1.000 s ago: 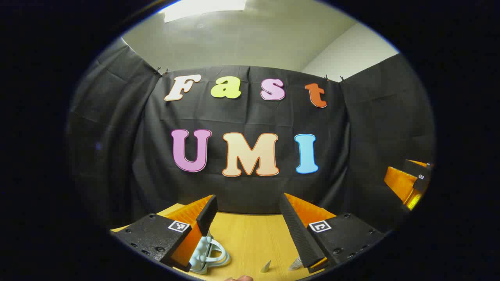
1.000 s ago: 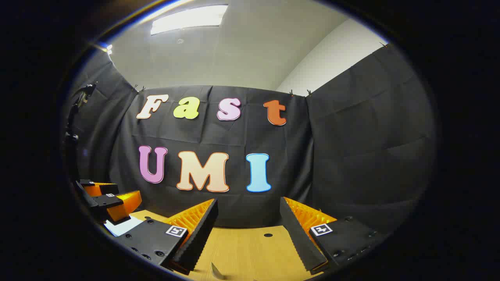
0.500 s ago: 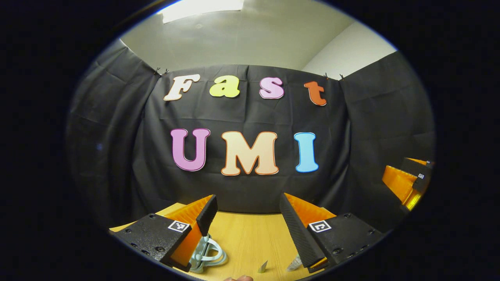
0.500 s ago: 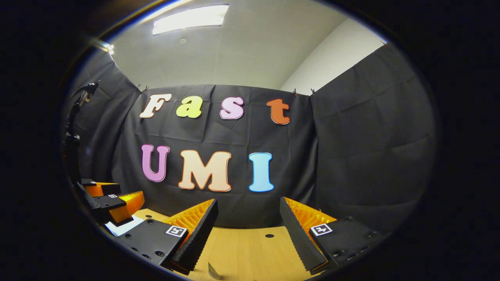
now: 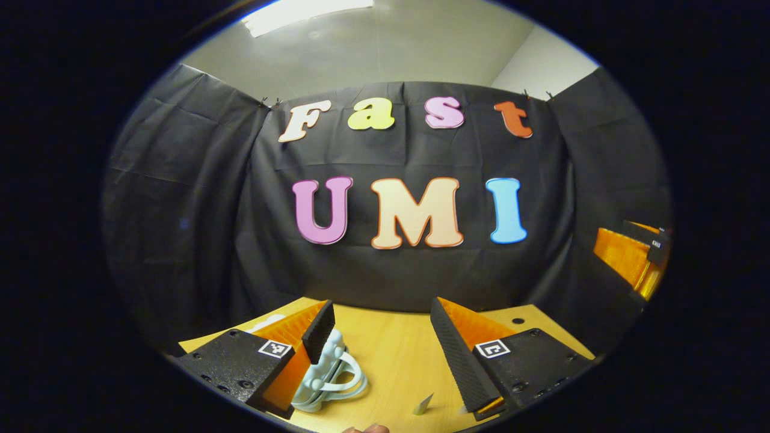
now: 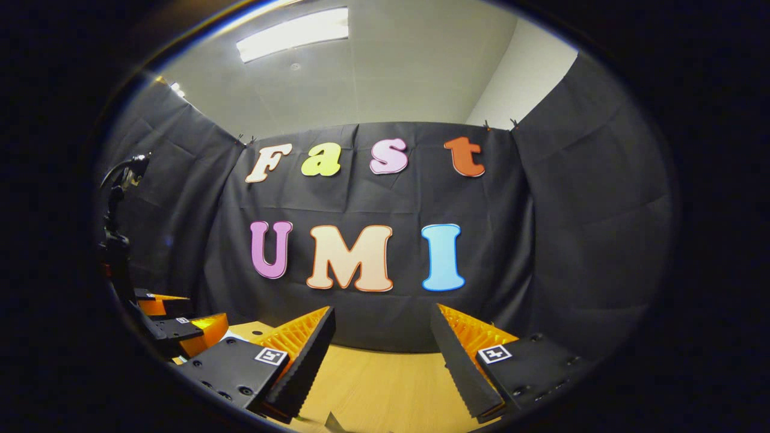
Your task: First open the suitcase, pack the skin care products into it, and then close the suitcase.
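Left gripper jaws wide apart, holding nothing; pale blue skin-care item on wooden table beside left finger; right gripper likewise spread, empty.

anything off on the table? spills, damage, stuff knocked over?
Nothing stands out. The wooden table looks dry and unmarked. A pale blue handled item sits beside the open left gripper; the right gripper is open too. What the small pale pieces are, I cannot tell.
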